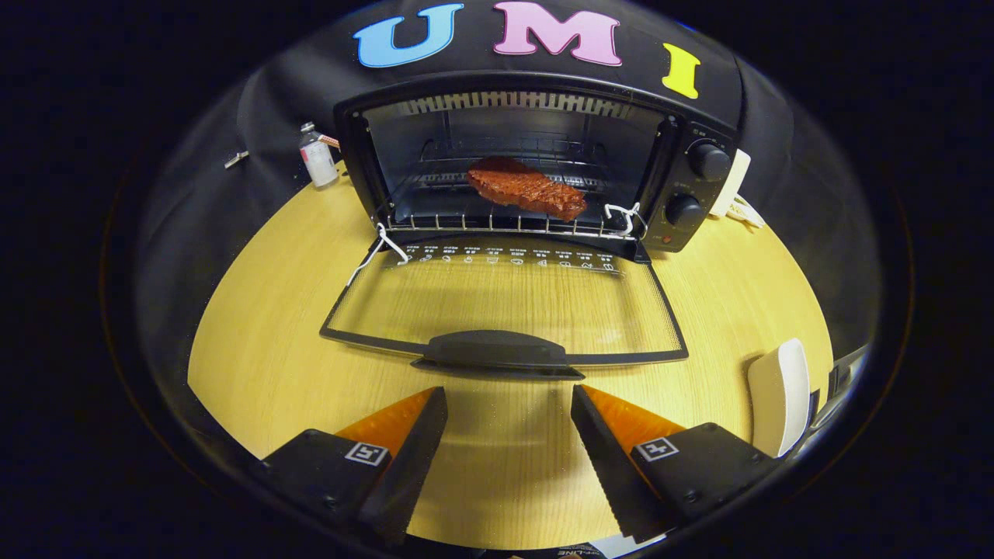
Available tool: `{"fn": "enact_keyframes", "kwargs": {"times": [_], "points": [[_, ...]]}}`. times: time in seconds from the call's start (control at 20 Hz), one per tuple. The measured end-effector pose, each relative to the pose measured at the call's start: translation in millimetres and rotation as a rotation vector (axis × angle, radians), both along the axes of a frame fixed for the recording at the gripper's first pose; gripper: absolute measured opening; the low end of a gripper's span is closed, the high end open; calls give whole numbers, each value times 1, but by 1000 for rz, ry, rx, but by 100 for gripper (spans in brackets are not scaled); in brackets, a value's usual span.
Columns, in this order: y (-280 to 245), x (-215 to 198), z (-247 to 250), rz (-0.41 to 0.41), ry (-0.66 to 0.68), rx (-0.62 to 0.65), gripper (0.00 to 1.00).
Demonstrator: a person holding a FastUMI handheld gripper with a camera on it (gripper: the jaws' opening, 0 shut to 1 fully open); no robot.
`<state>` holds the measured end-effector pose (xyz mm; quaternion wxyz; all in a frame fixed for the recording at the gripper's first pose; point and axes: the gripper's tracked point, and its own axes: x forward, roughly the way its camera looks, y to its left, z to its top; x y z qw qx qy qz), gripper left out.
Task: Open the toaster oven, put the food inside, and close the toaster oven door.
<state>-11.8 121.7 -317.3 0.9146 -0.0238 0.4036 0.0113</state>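
Note:
A black toaster oven [699, 194] stands at the back of the round wooden table [264, 334]. Its glass door [505, 310] lies folded down flat toward me, with the black handle [497, 349] at its near edge. Inside, a reddish-brown steak [526, 189] rests on the wire rack [497, 225]. My gripper [509, 400] is open, with nothing between its fingers. The fingertips sit just short of the door handle, one to each side of its middle, apart from it.
A small white bottle [318, 159] stands left of the oven. A white plate [779, 396] sits at the table's edge right of my fingers. A white plug and cord [742, 203] lie behind the oven's right side. Bare table lies left of the door.

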Motion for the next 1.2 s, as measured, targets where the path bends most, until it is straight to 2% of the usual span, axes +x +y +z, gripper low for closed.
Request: {"fn": "enact_keyframes", "kwargs": {"times": [0.6, 1.2], "points": [[4, 4, 1, -45, 10, 15, 99], [12, -7, 55, 4, -89, -14, 99]]}}
